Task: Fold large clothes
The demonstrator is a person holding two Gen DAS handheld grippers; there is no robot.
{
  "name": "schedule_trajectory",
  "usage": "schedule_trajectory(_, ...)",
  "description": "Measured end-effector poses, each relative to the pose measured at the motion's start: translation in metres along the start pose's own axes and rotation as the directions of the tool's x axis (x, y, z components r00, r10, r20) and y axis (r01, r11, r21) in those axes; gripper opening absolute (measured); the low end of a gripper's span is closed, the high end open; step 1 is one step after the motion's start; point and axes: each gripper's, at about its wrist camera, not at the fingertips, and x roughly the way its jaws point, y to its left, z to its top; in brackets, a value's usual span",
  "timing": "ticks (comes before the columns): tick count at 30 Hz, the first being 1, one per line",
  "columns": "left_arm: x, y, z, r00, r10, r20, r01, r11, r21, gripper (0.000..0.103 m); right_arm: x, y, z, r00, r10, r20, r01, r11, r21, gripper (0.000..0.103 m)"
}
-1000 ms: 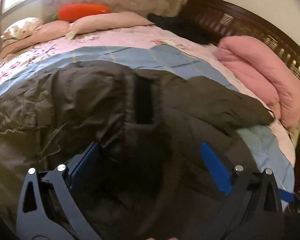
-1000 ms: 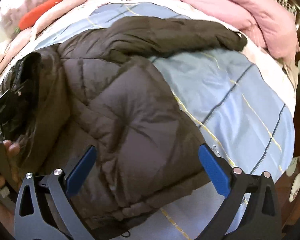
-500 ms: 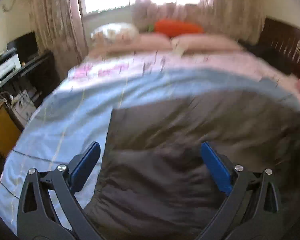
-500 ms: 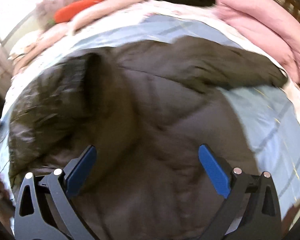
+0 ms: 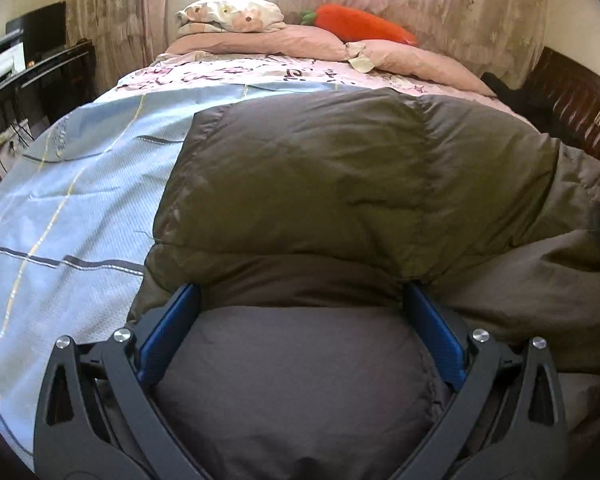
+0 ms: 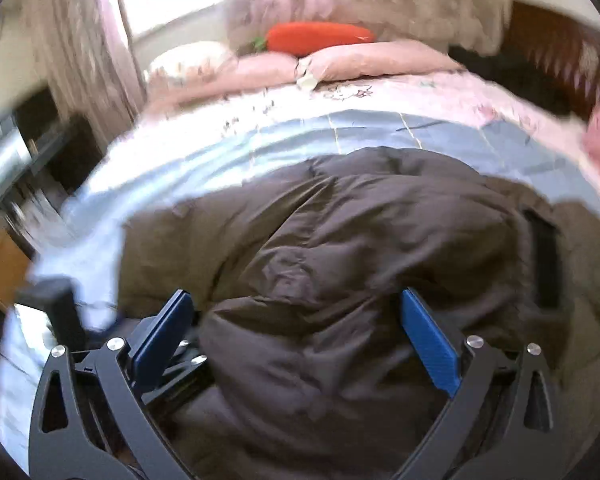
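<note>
A large dark brown puffer jacket (image 5: 340,184) lies spread on the bed's light blue cover (image 5: 68,200). It also shows in the right wrist view (image 6: 360,248), which is blurred. My left gripper (image 5: 300,300) is open, low over the jacket's near edge, with a puffed fold of fabric bulging between its blue pads (image 5: 168,328). My right gripper (image 6: 296,300) is open over the jacket's near part, fabric lying between its pads (image 6: 428,340). Part of the left gripper (image 6: 60,304) shows at its lower left.
Pink pillows (image 5: 268,38) and an orange carrot plush (image 5: 360,24) lie at the bed's far end below a curtained window. A dark desk with electronics (image 5: 16,76) stands left. A dark wooden headboard (image 5: 572,92) runs along the right.
Both grippers have swung left to face the window end of the bed. The left one has dropped lower onto the jacket's near edge. Both stay open.
</note>
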Motion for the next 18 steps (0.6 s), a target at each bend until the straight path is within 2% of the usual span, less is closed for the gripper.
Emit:
schedule_trajectory(3, 0.005, 0.005, 0.0, 1.0, -0.019, 0.01, 0.019, 1.0, -0.021, 0.101, 0.028, -0.011, -0.001, 0.995, -0.084, -0.056, 0.084, 0.996, -0.002, 0.102)
schedule_trajectory(4, 0.004, 0.004, -0.001, 1.0, -0.02, 0.012, 0.02, 1.0, -0.02, 0.101, 0.032, -0.02, -0.003, 0.994, -0.085, -0.07, 0.086, 0.996, 0.007, 0.102)
schedule_trajectory(7, 0.004, 0.002, -0.003, 1.0, -0.016, 0.018, 0.016, 1.0, -0.016, 0.101, 0.029, -0.034, -0.008, 0.996, -0.058, -0.068, 0.057, 0.998, -0.013, 0.099)
schedule_trajectory(11, 0.003, -0.004, -0.005, 1.0, -0.005, 0.023, 0.005, 1.0, -0.007, 0.101, 0.024, -0.051, -0.016, 0.992, -0.11, -0.059, 0.104, 0.991, -0.089, 0.097)
schedule_trajectory(14, 0.003, -0.007, -0.007, 1.0, 0.002, 0.027, -0.002, 1.0, 0.001, 0.101, 0.015, -0.078, -0.015, 0.987, -0.151, -0.064, 0.147, 0.987, -0.061, 0.094)
schedule_trajectory(18, 0.002, -0.011, -0.008, 1.0, 0.003, 0.028, -0.004, 1.0, 0.013, 0.101, 0.007, -0.11, -0.018, 0.99, -0.118, -0.083, 0.118, 0.993, -0.006, 0.069)
